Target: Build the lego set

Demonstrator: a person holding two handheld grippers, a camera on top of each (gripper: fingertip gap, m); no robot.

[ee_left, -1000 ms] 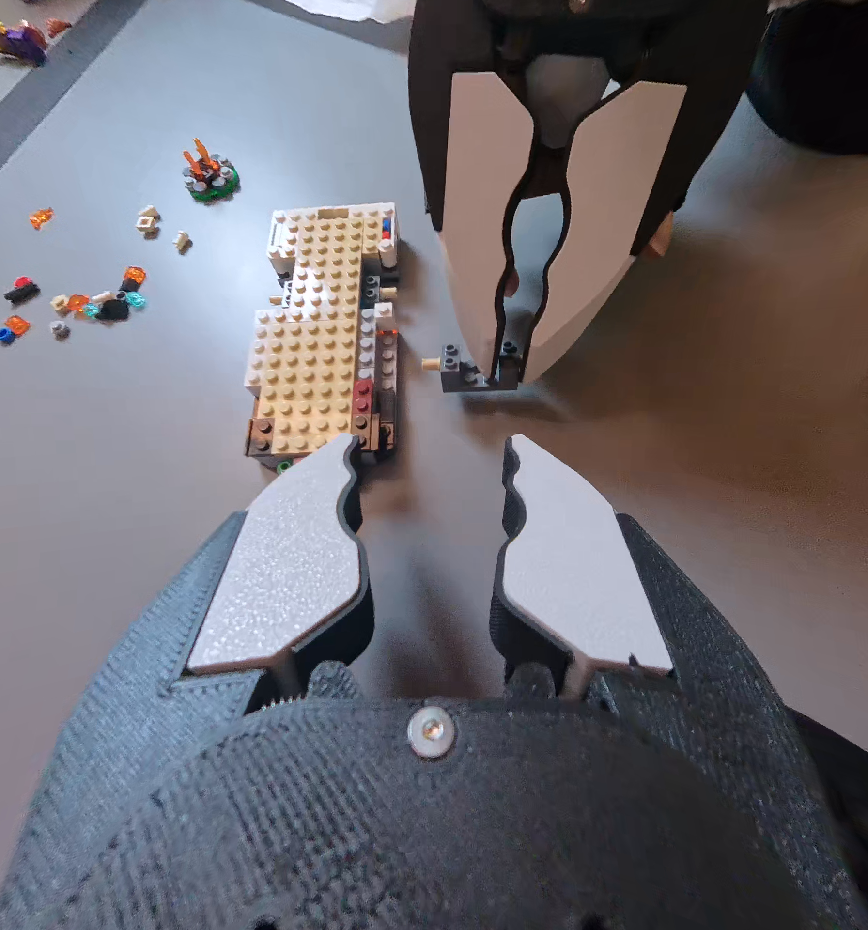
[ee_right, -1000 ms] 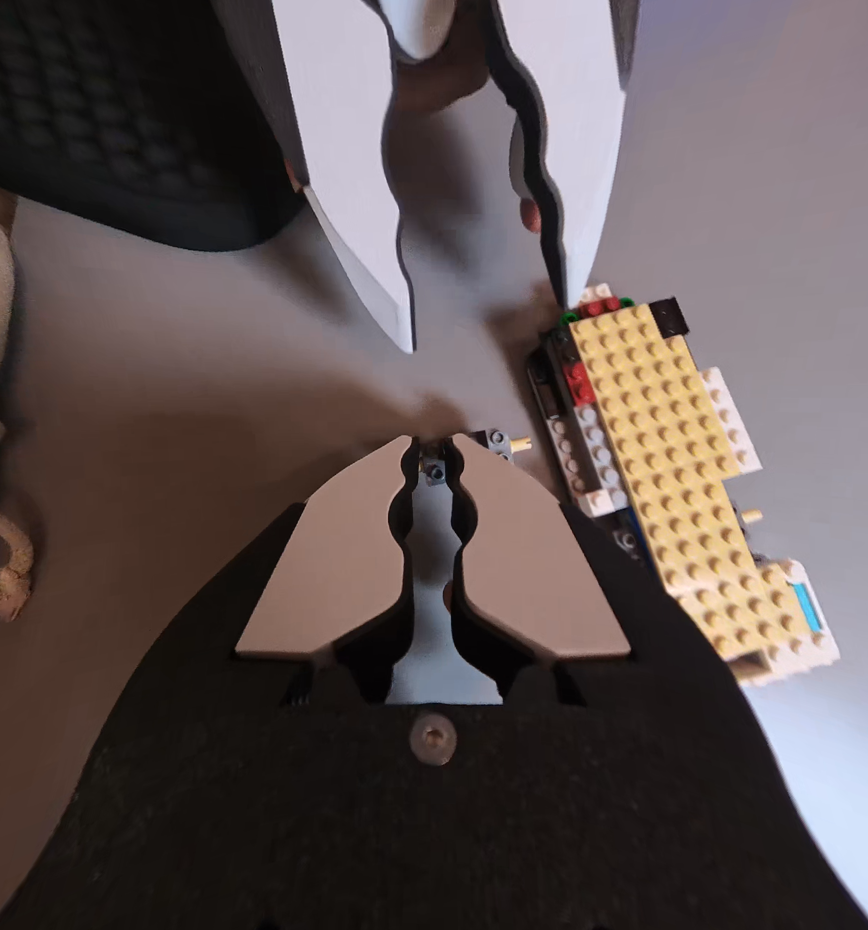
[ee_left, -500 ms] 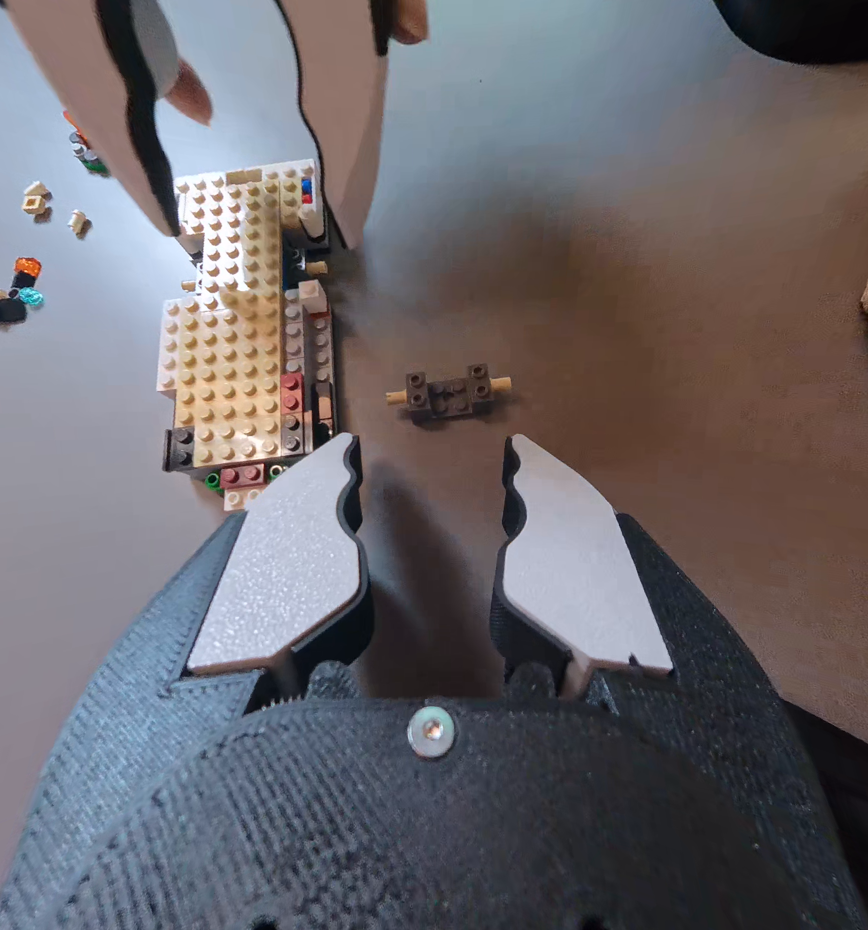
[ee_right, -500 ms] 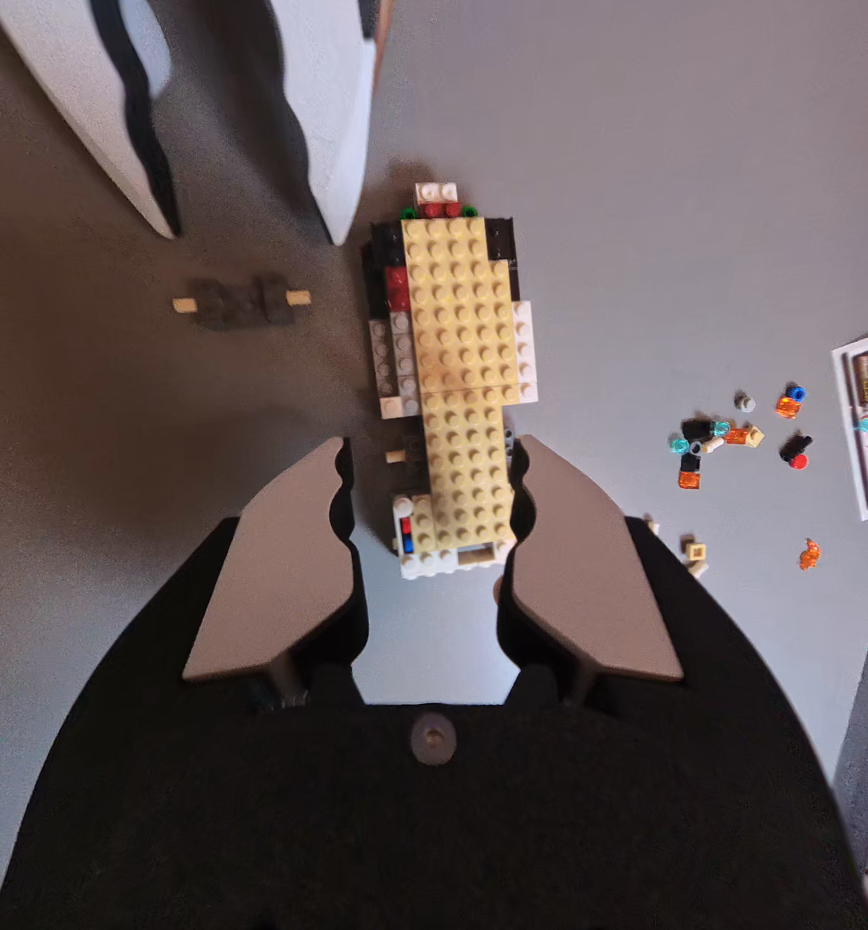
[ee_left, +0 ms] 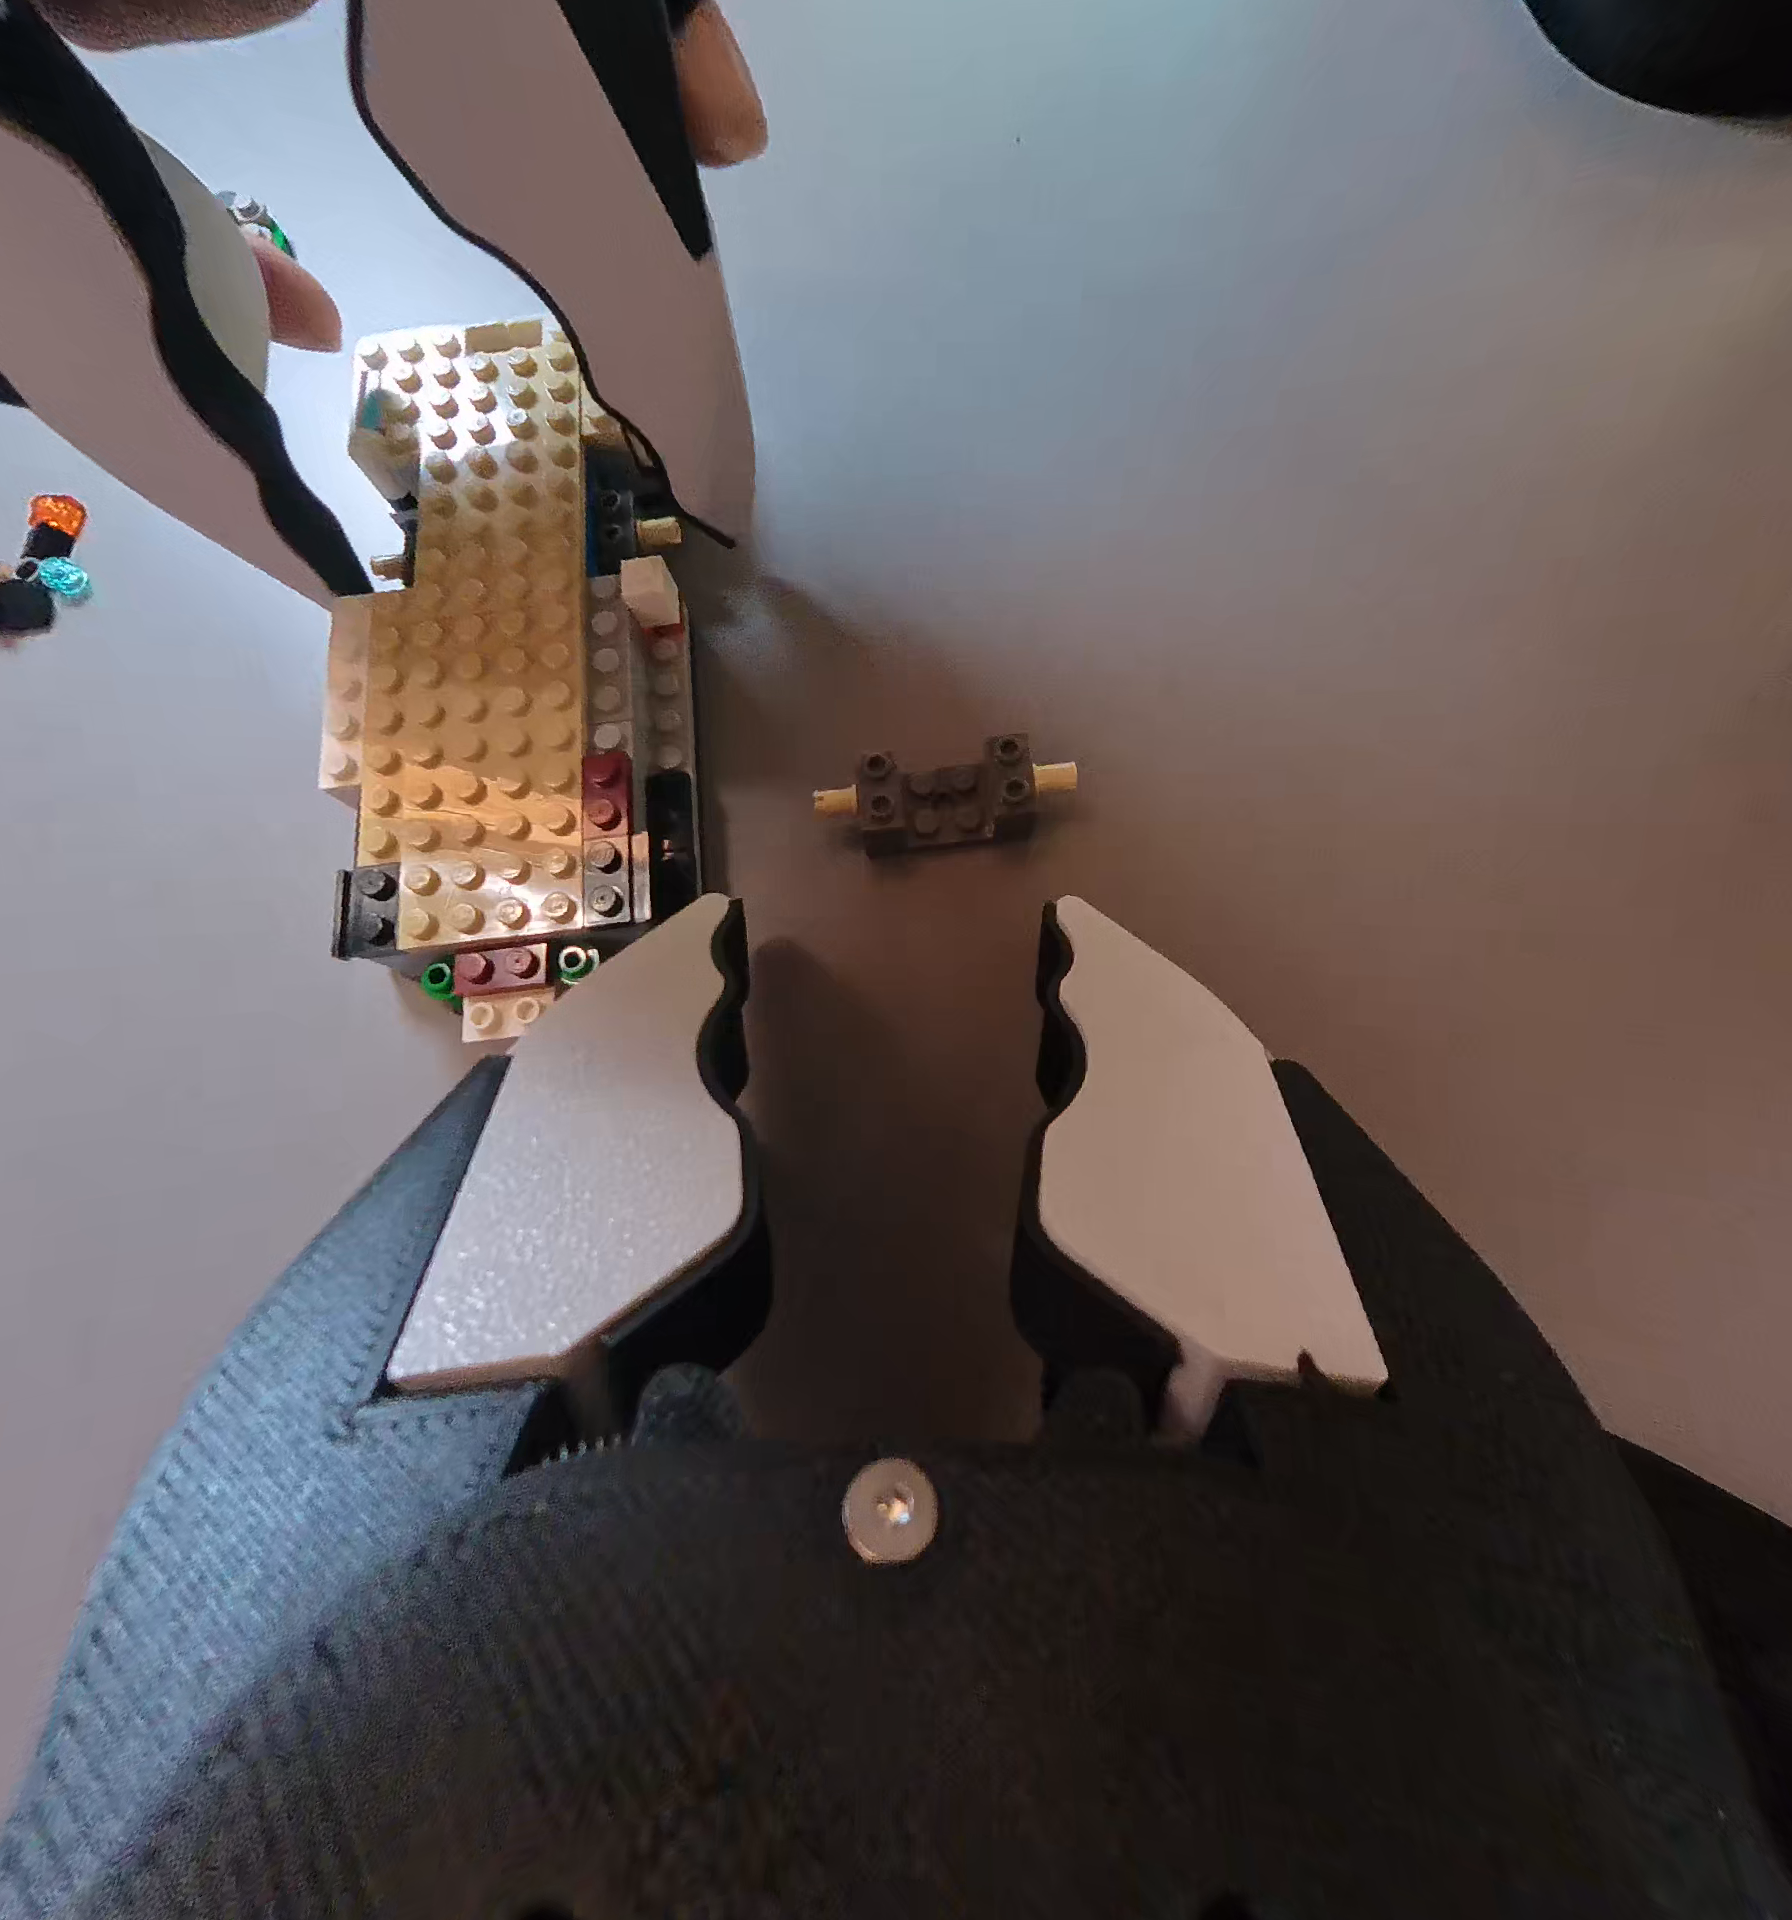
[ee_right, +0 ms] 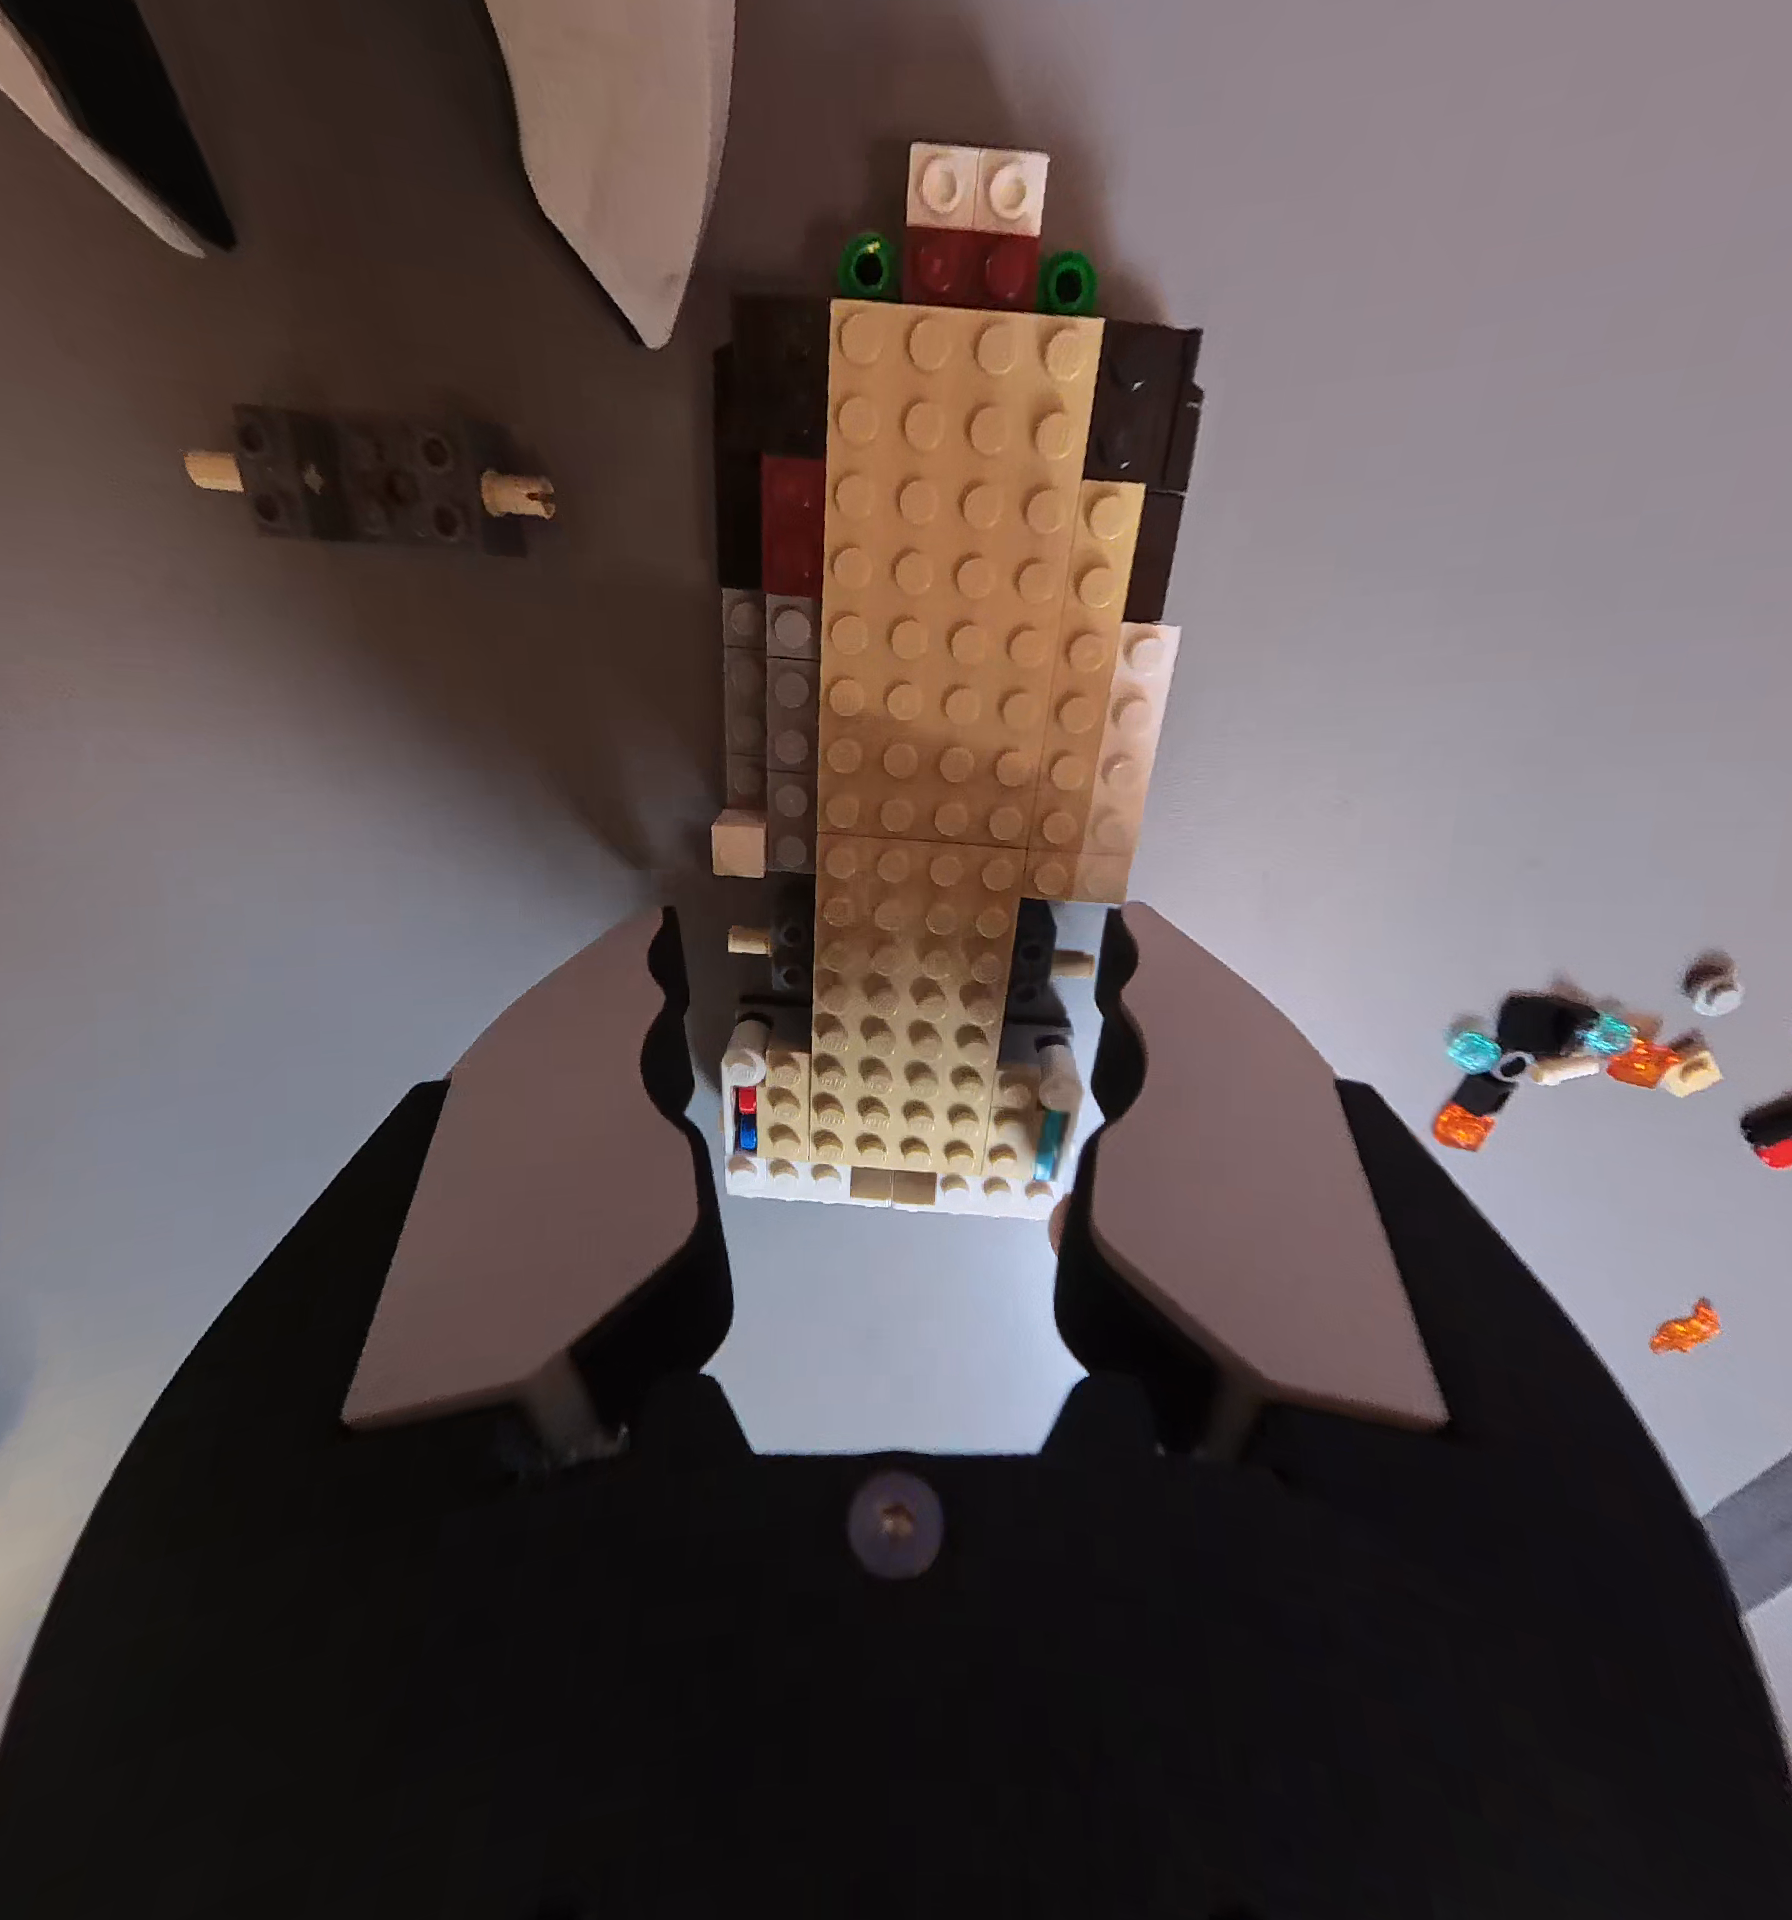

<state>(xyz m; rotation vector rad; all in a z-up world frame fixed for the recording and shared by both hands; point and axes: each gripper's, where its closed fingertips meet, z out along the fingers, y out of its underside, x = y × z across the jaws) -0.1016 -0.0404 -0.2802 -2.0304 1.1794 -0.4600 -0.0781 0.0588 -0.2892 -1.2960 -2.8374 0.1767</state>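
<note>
Your left gripper (ee_left: pixel 890 925) hangs over the grey table (ee_left: pixel 1391 520) with its fingers (ee_left: pixel 663 997) well apart and nothing between them but bare surface. Just ahead of those fingertips, apart from them, lies a small dark grey axle brick (ee_left: pixel 942 795) with a tan pin sticking out at each end. The left fingertip sits close beside the near corner of the tan studded brick model (ee_left: pixel 476 686); you cannot tell whether it touches. Your right gripper (ee_right: pixel 892 925) has its fingers (ee_right: pixel 559 1122) spread wide, one on each side of the narrow end of that brick model (ee_right: pixel 933 727), which lies flat on the table (ee_right: pixel 352 831). A gap shows between each pad and the model's sides, so the pads are not pressing on it, though the tan pin on the right side comes very near the right finger. In the right wrist view the axle brick (ee_right: pixel 367 483) lies off to the left of the model, well apart from your right fingers. A scatter of small loose pieces (ee_right: pixel 1598 1060), orange, black and turquoise, lies to the right.
</note>
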